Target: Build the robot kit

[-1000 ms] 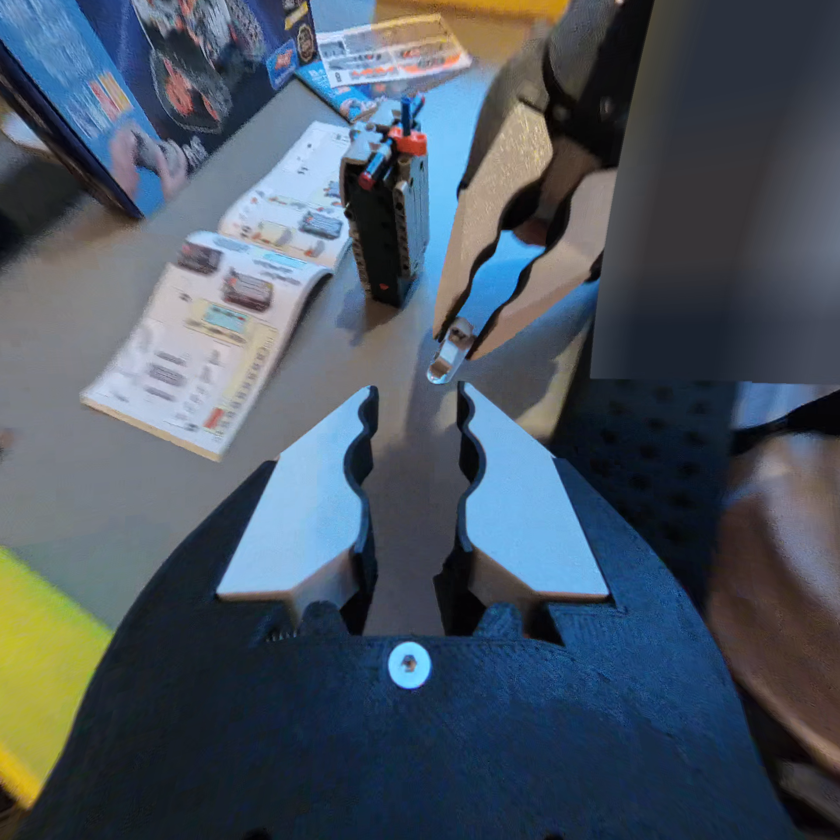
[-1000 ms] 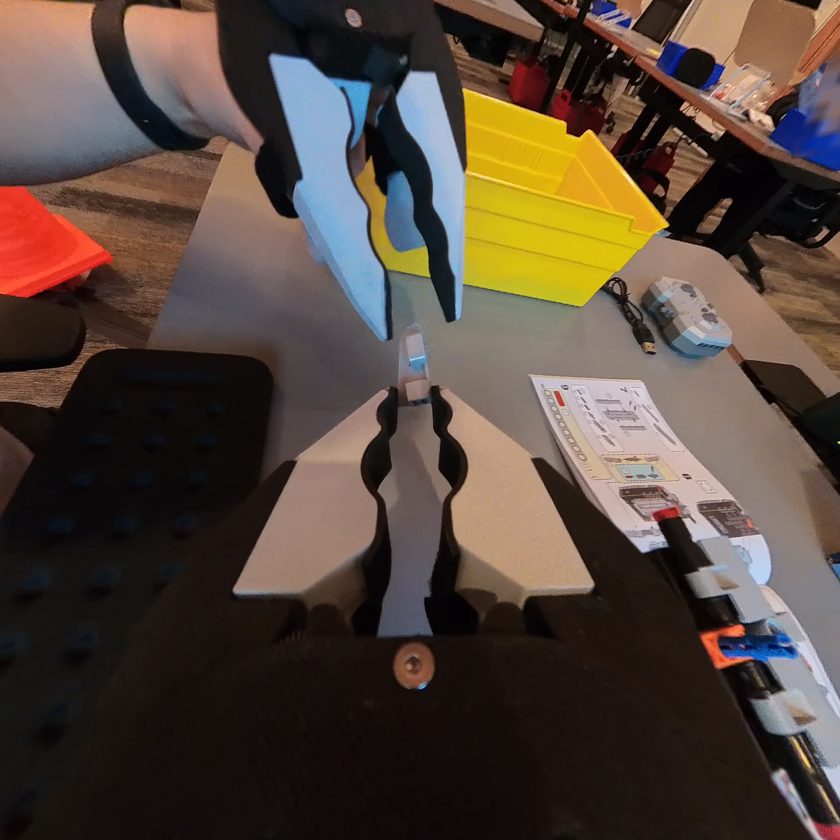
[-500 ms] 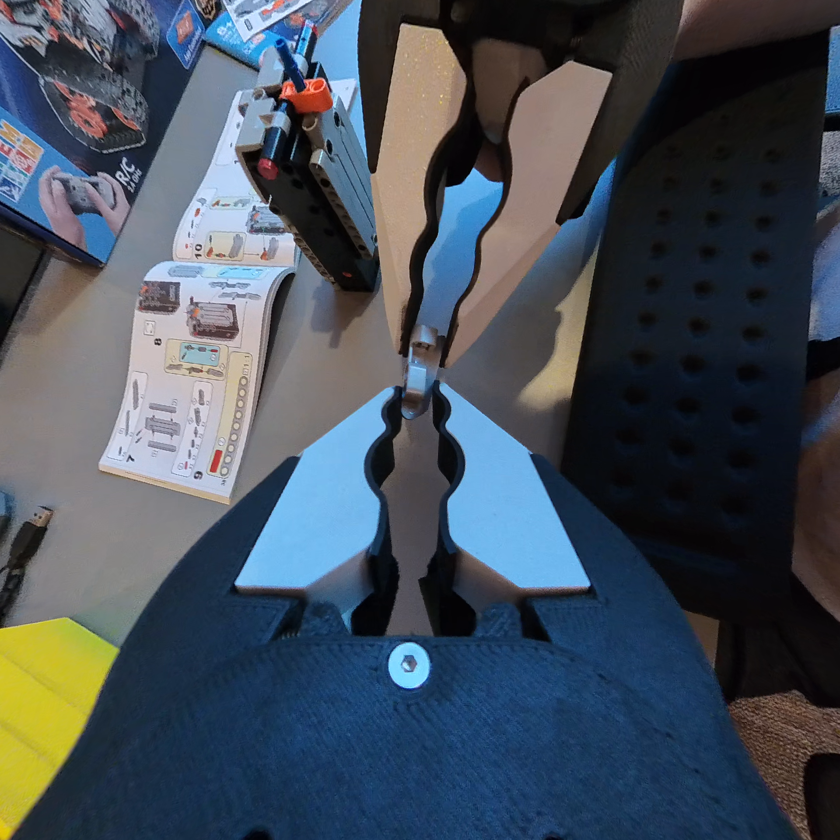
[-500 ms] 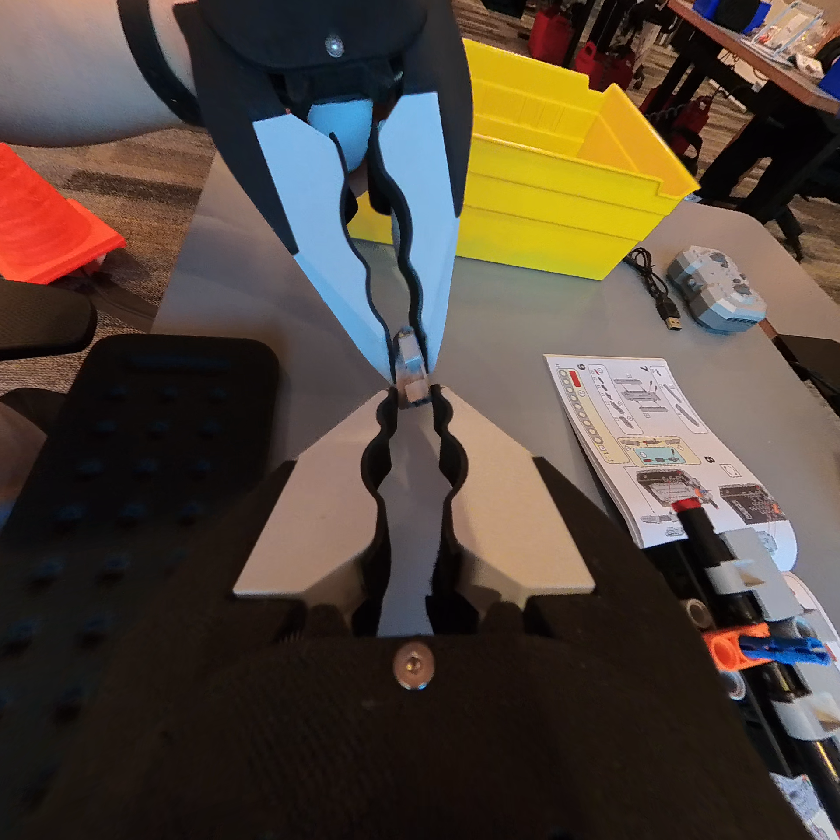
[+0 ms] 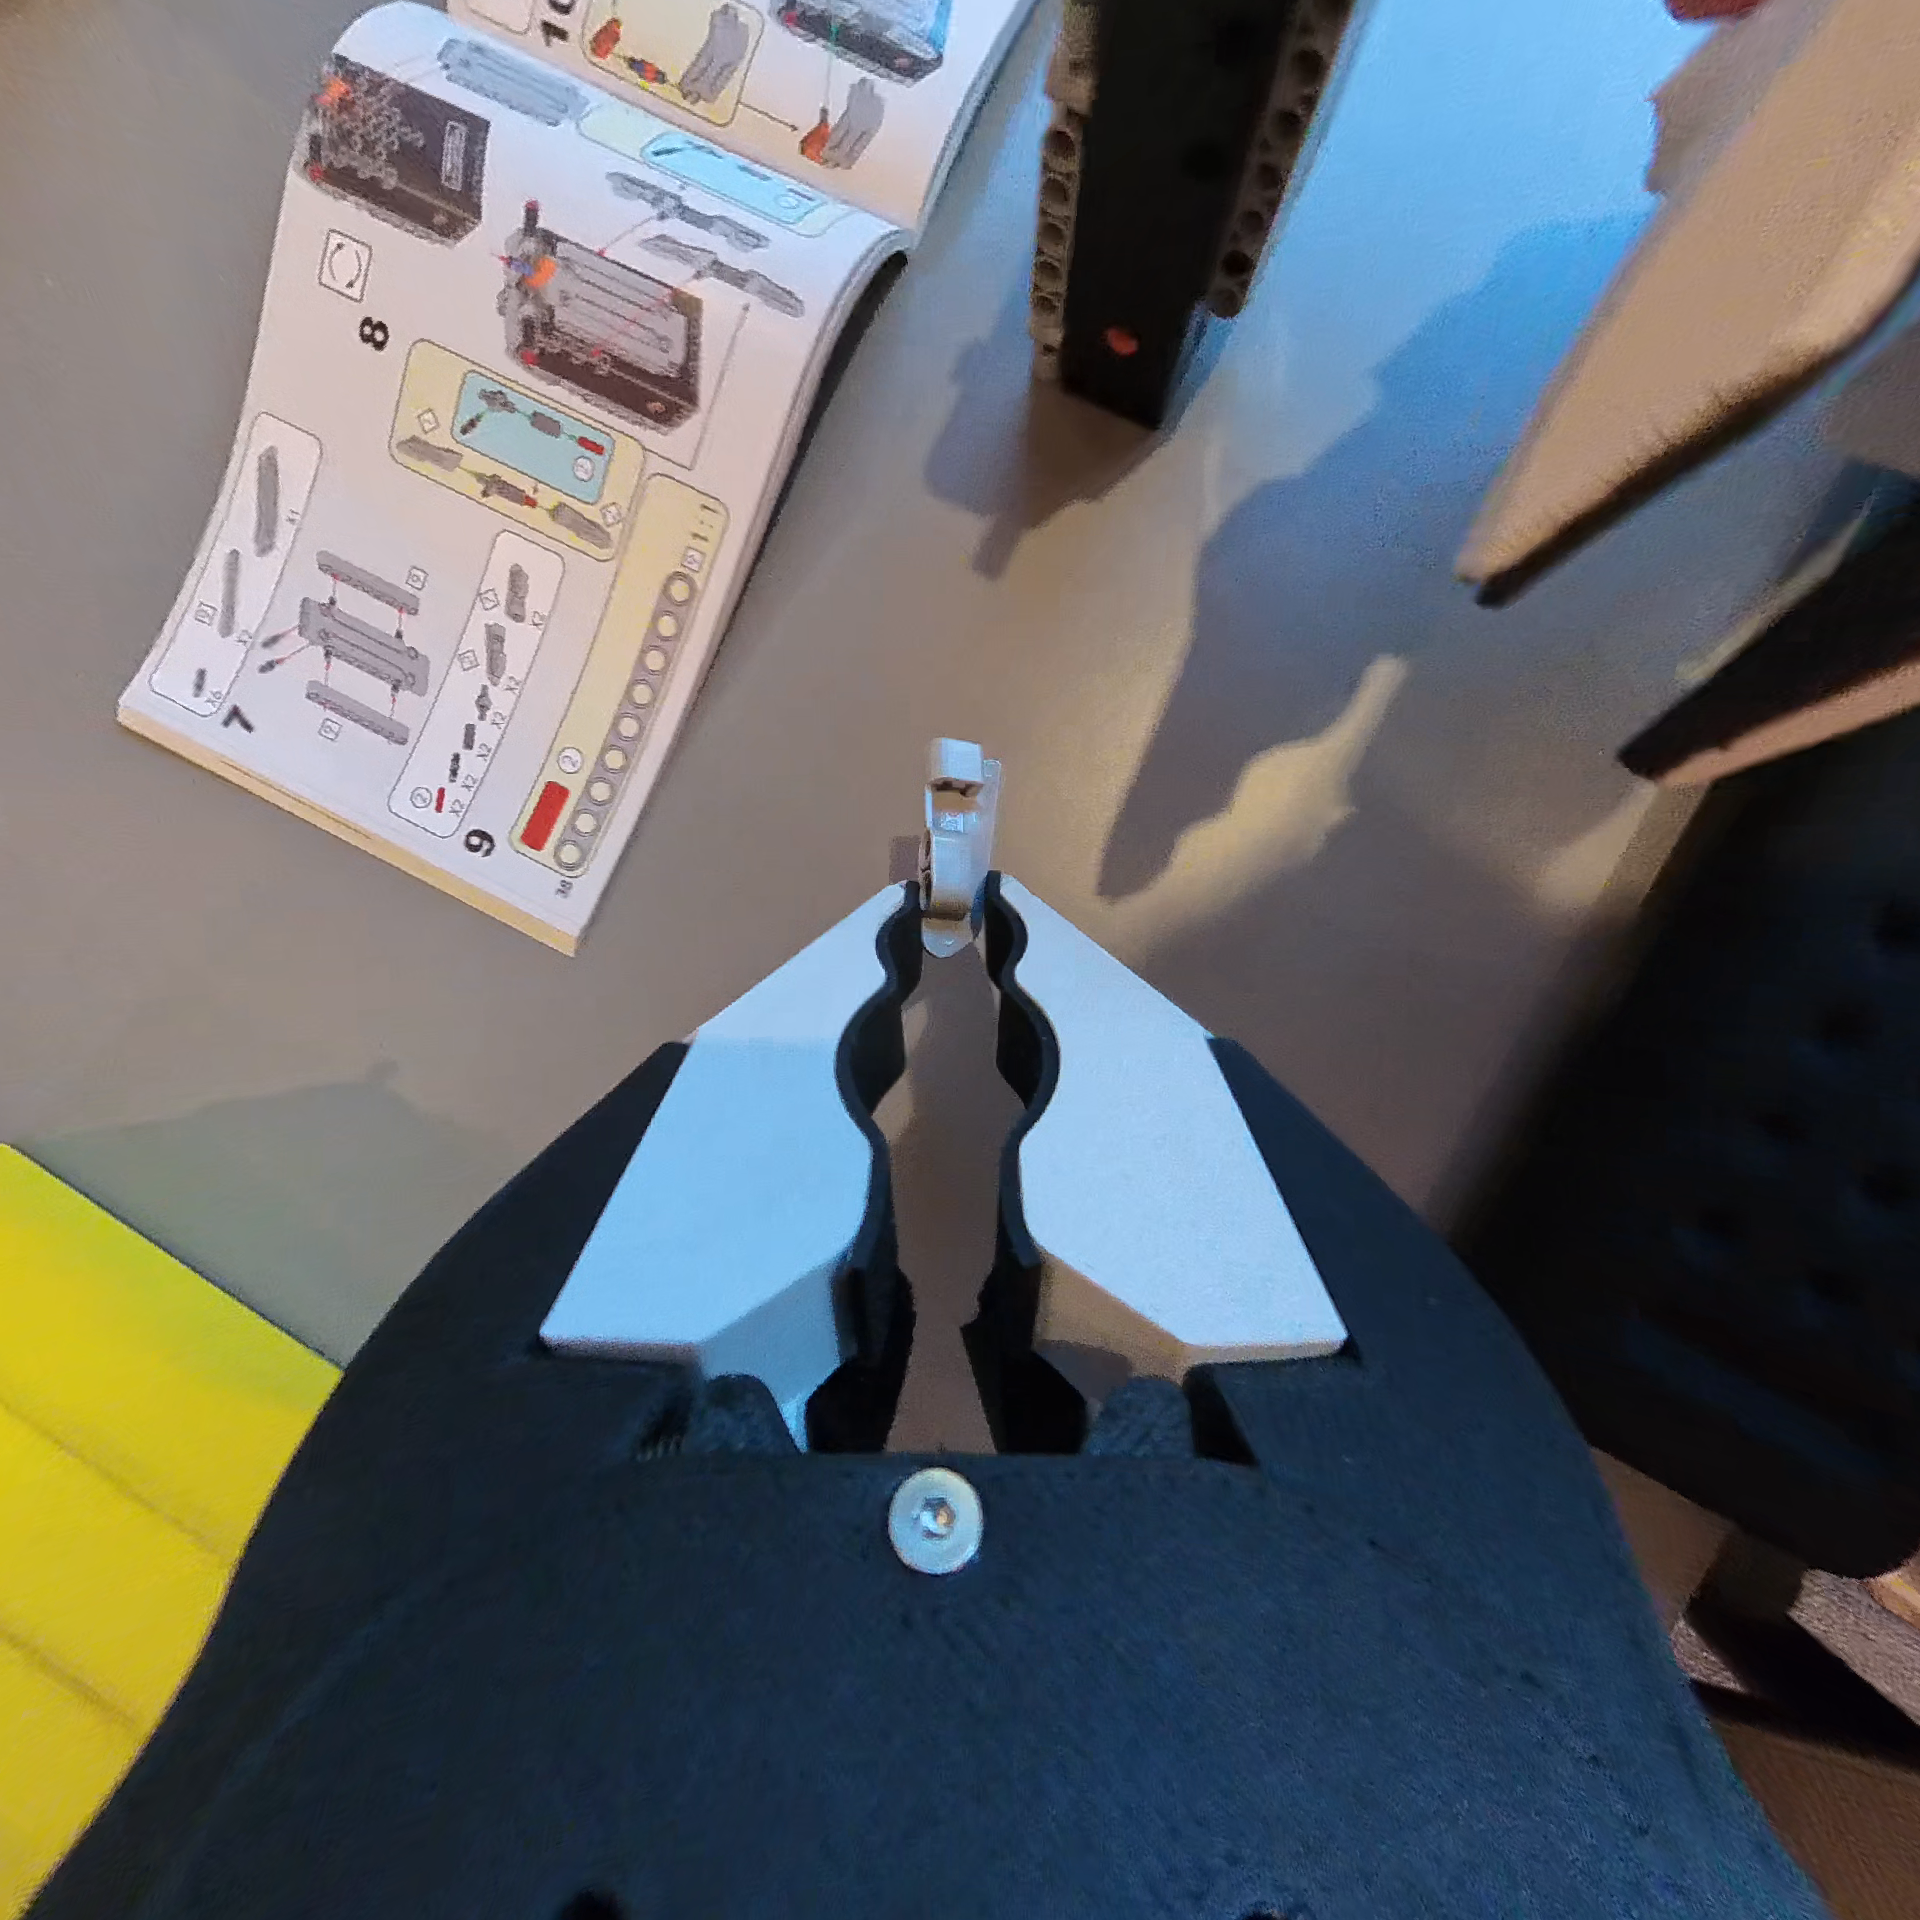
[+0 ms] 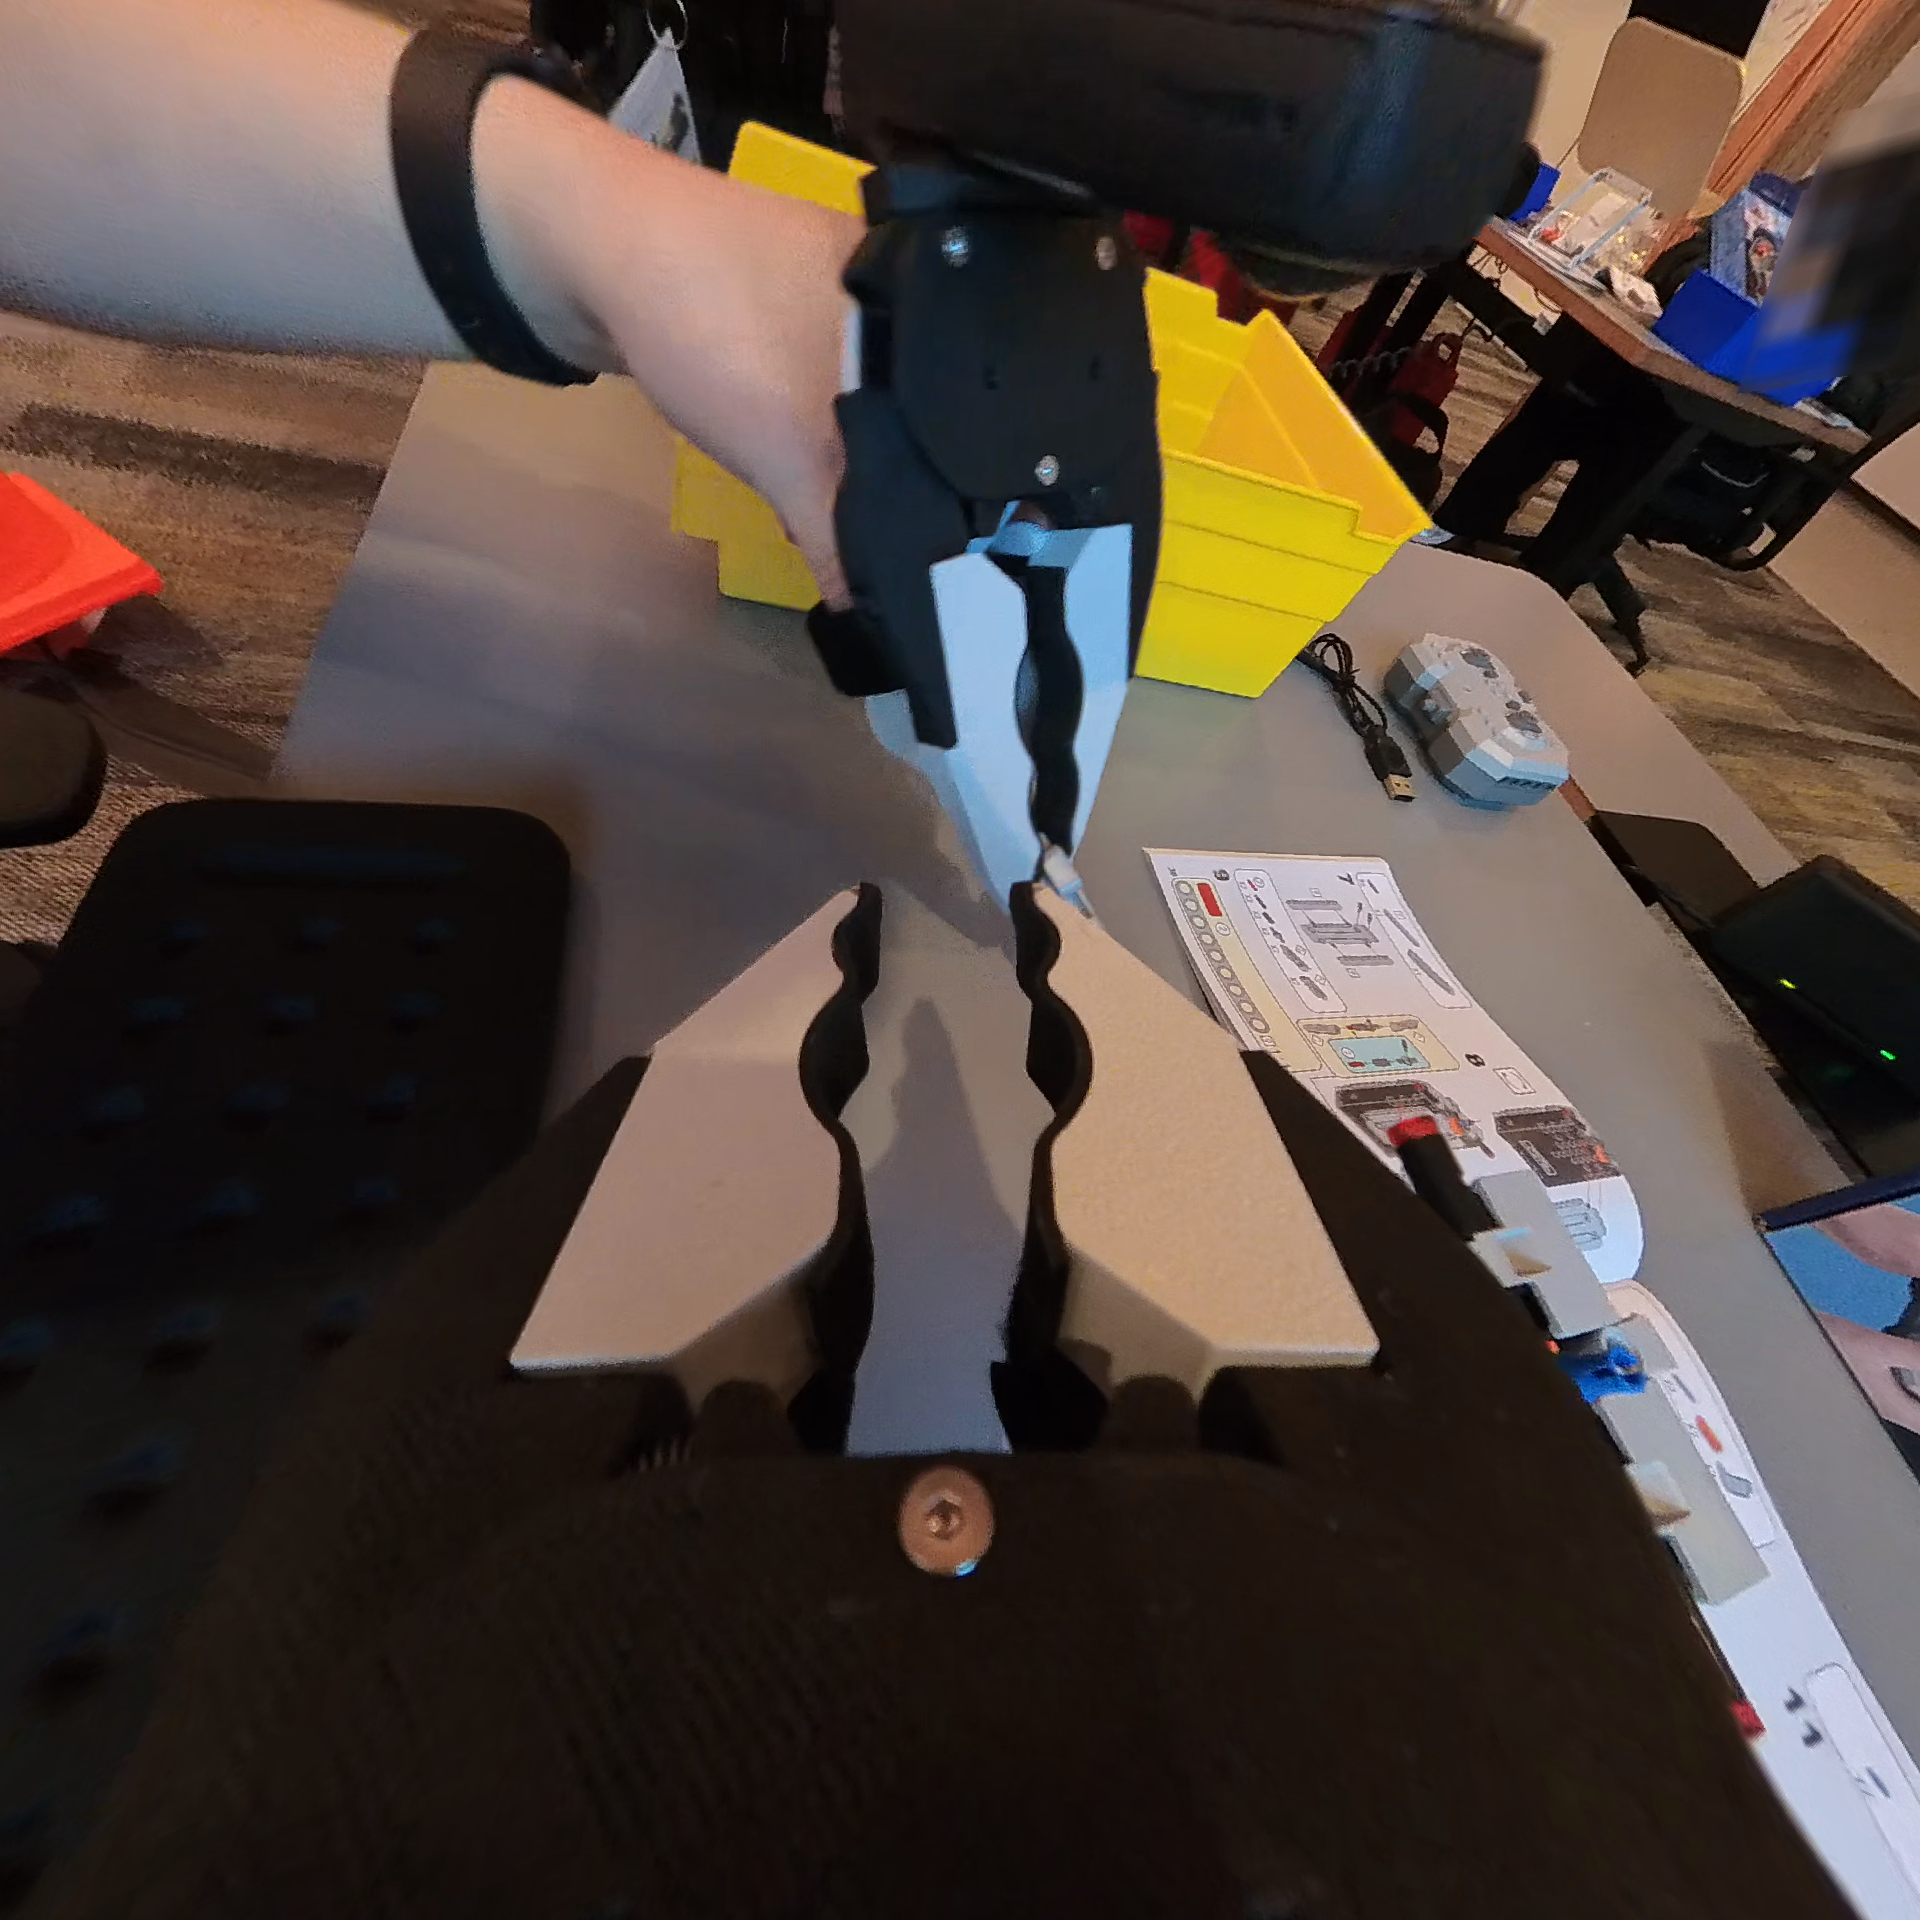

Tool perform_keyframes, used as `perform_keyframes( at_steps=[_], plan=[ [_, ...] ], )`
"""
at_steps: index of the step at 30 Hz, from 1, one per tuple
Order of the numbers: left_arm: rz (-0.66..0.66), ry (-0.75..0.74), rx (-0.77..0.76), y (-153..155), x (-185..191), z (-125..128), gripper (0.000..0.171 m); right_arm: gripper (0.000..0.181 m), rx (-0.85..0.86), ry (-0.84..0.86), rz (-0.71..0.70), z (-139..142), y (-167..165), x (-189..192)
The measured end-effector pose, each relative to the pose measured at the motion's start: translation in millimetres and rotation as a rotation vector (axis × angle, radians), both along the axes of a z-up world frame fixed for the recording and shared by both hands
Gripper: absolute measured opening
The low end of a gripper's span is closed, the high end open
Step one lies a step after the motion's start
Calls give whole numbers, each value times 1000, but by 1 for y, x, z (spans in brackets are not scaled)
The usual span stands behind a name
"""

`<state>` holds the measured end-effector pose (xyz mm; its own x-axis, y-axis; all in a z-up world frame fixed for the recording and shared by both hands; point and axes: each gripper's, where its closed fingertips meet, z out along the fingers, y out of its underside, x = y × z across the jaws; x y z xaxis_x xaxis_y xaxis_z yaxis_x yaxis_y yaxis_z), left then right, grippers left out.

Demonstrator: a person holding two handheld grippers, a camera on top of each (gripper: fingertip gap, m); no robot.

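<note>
My left gripper (image 5: 951,896) is shut on a small light-grey building-toy piece (image 5: 956,821), which sticks out past its fingertips above the grey table (image 5: 312,997). The right wrist view shows the same gripper (image 6: 1047,844) pointing down with the piece (image 6: 1062,871) at its tip, held by a person's hand (image 6: 707,312). My right gripper (image 6: 943,899) is open and empty, its fingertips just below and beside that piece. One of its fingers (image 5: 1714,343) shows at the upper right of the left wrist view. A black brick assembly (image 5: 1153,208) stands beyond the piece.
An open instruction booklet (image 5: 499,468) lies left of the assembly and also shows in the right wrist view (image 6: 1351,987). A yellow bin (image 6: 1268,540), a grey controller (image 6: 1475,717) and a USB cable (image 6: 1361,717) sit farther off. A black perforated chair (image 6: 260,1039) is beside the table.
The small grey piece has passed from my right gripper to my left one. The left gripper closed on it, the right one opened, and the two have drawn apart.
</note>
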<state>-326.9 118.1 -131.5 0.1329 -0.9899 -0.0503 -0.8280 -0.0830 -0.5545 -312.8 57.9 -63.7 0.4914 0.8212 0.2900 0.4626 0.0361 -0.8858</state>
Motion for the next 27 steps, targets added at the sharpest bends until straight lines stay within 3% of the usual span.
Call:
perform_keyframes(
  at_steps=[14,18,22,27],
  plan=[
    [89,64,-132,10,-13,-13,9,25,-34,28,23,2,-5,1],
    [151,-27,-284,-2,-10,-7,9,24,-32,139,4,21,2,21],
    [160,-40,-304,-2,-11,-9,9,23,-86,286,-2,36,6,29],
    [139,-26,-345,-5,-6,-14,9,22,-108,251,38,25,1,20]
  ],
)
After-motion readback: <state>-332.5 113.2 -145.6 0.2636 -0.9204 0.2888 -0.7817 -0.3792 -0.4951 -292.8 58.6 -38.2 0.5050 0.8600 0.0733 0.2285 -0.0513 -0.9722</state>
